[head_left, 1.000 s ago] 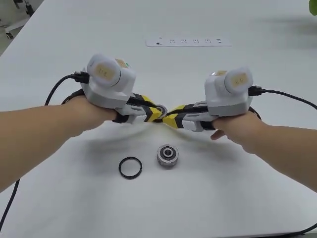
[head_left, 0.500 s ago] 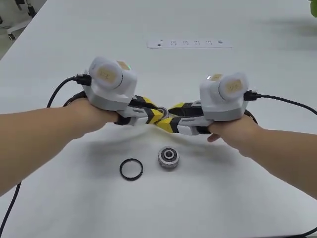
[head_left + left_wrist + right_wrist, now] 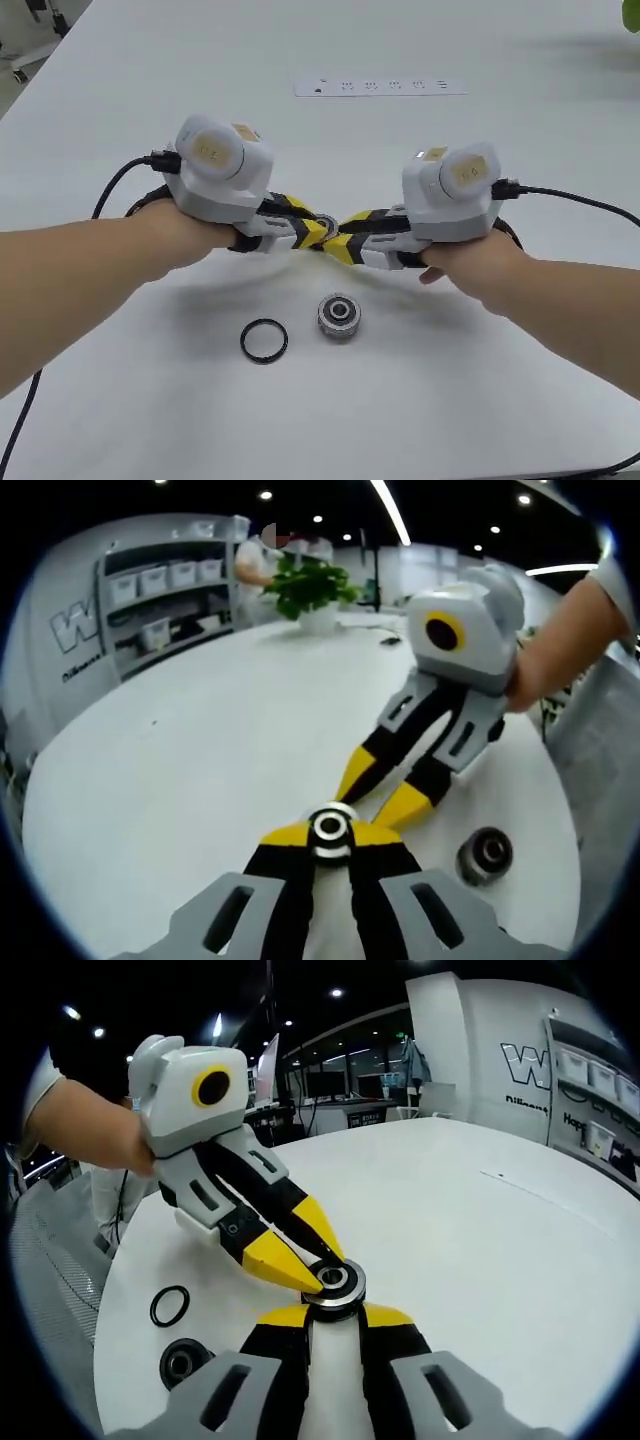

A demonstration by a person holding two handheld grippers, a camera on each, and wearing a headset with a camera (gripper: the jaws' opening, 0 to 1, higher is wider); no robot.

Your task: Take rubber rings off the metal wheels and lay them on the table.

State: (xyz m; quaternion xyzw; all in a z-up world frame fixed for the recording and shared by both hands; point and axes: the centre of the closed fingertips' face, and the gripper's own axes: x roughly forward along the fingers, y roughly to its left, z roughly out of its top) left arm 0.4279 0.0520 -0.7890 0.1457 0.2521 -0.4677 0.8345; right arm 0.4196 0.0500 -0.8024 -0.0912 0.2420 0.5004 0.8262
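A small metal wheel (image 3: 330,828) with a dark rubber ring round its rim (image 3: 335,1282) hangs above the table, where the two grippers' yellow tips meet (image 3: 328,232). My left gripper (image 3: 332,837) is shut on it. From the opposite side my right gripper (image 3: 335,1312) is shut on the same wheel's rim. On the table below lie a second metal wheel (image 3: 339,313) and, to its left, a loose black rubber ring (image 3: 264,340). The right gripper view also has that ring (image 3: 169,1305) and wheel (image 3: 182,1362).
A white power strip (image 3: 380,87) lies across the far side of the white table (image 3: 480,400). Black cables (image 3: 580,200) trail from both grippers over the tabletop. A potted plant (image 3: 305,585) stands on the table far off in the left gripper view.
The right gripper has rolled slightly and edged left against the left one. The wheel stays held between the tips. The ring and wheel on the table have not moved.
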